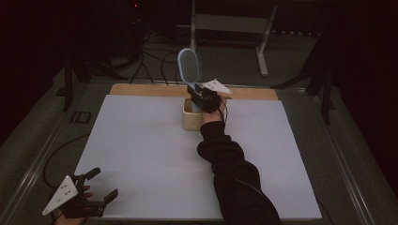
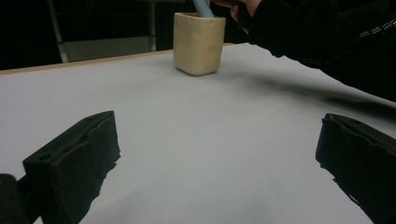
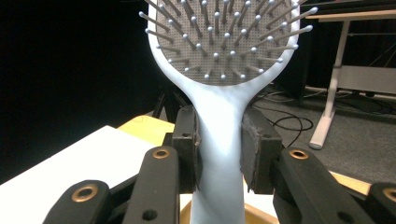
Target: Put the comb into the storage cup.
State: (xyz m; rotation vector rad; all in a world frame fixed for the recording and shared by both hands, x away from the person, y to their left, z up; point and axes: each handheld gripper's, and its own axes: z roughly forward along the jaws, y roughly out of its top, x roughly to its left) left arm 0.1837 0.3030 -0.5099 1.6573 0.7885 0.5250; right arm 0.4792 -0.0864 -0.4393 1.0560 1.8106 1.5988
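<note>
A light blue hairbrush [image 1: 189,68] stands upright with its handle down in a cream square cup [image 1: 191,115] near the table's far edge. My right gripper [image 1: 201,99] is shut on the brush's handle just above the cup's rim. In the right gripper view the hairbrush [image 3: 219,140] is pinched between both pads [image 3: 187,149], bristles facing the camera. My left gripper [image 1: 101,183] rests open at the near left corner of the table. From the left gripper view the cup [image 2: 198,43] stands far ahead, with the left gripper [image 2: 219,163] spread wide over bare table.
A white sheet [image 1: 155,154] covers the table, with a wooden strip [image 1: 141,89] along its far edge. The person's black sleeve [image 1: 234,178] reaches across the right middle. Cables [image 1: 150,61] and a desk frame [image 1: 263,42] lie on the floor beyond.
</note>
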